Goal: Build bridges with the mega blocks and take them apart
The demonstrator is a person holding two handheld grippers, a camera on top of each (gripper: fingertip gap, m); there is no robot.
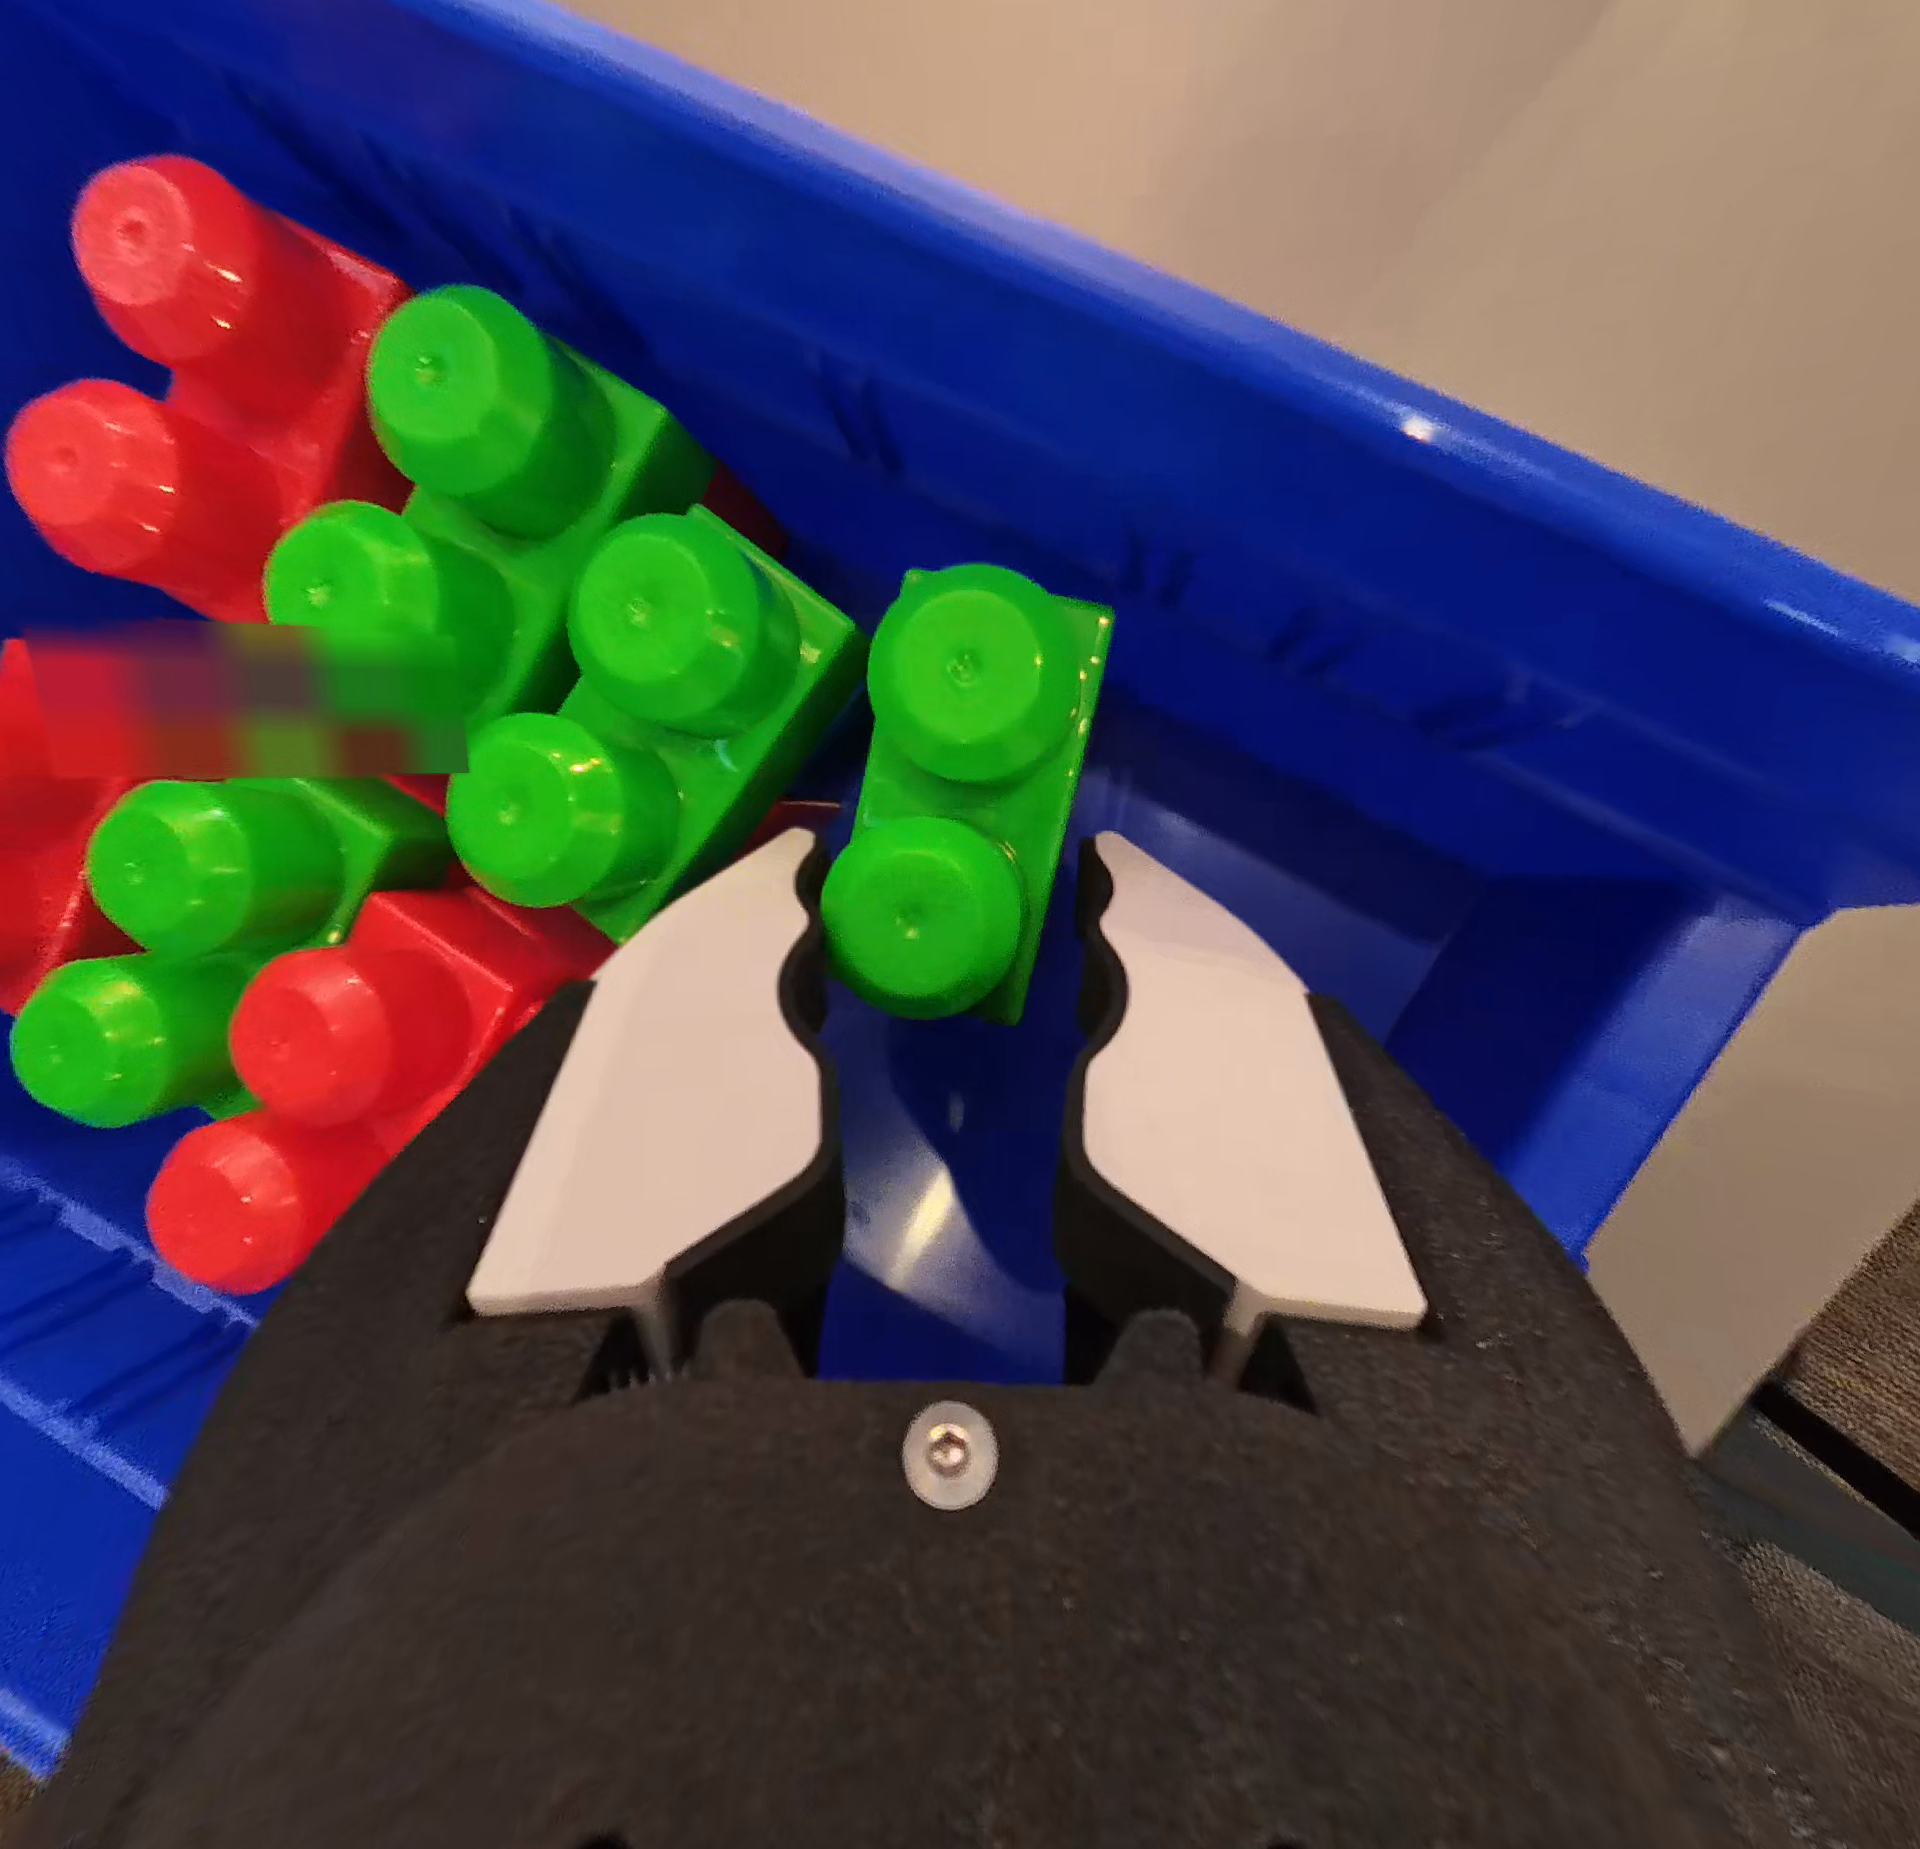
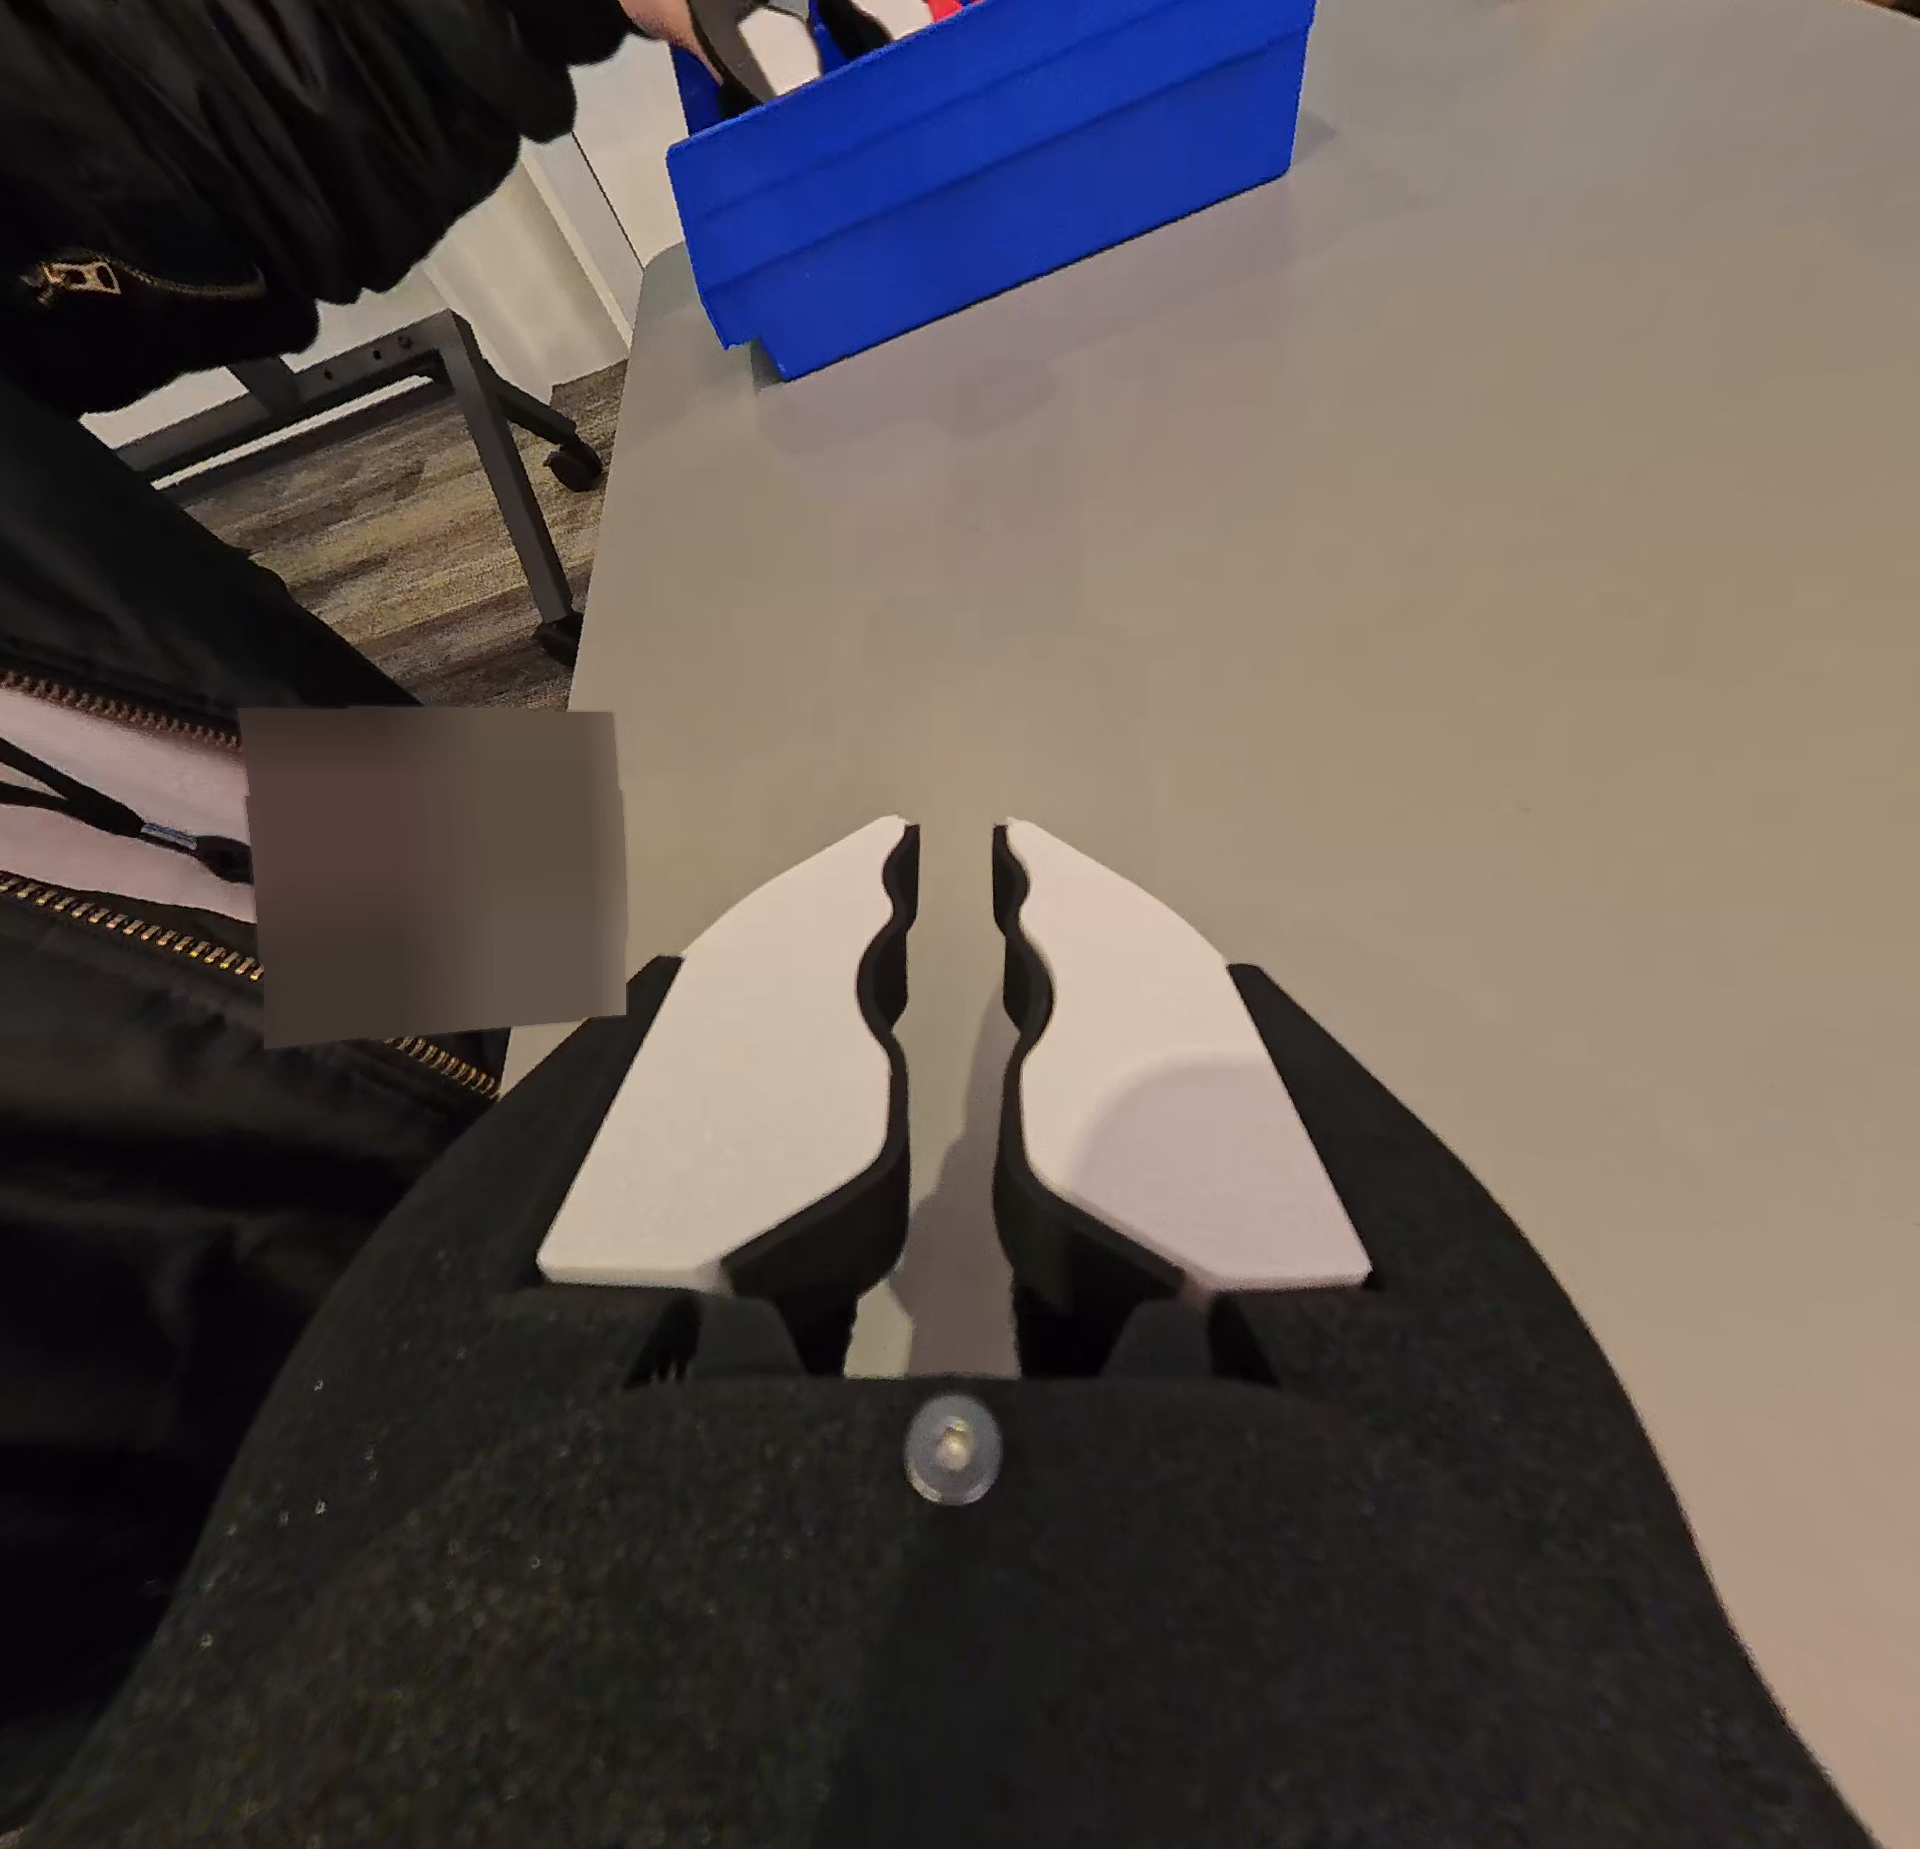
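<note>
Blocks all sit in the blue bin (image 1: 1039, 365), none on the tabletop (image 2: 1351, 604) yet, so I judge the build hasn't started and this is the first pick.

Left to right in the left wrist view: red blocks (image 1: 208, 345) at the far left of the pile, a cluster of green blocks (image 1: 582, 594) against them in the middle, then a lone green two-stud block (image 1: 966, 791) just right of the cluster, tilted, studs facing the camera. My left tongs (image 1: 945, 854) are apart, fingertips either side of its near stud, nothing clamped.

How I'd do the grip: close across the block body, not the rounded stud, since the stud looks likely to slip out. The left finger (image 1: 686, 1051) is near the green four-stud neighbour, so I'd keep it clear or I'll drag that one along. Lift straight up out of the bin, away from the wall.

Right tongs (image 2: 956, 833) hover over bare tabletop, well apart from the bin, a narrow gap between the fingers, empty. From there the left tongs show far off, dipped into the bin's near end.

Writing: no brand or label readable on the blocks, bin or tongs.
</note>
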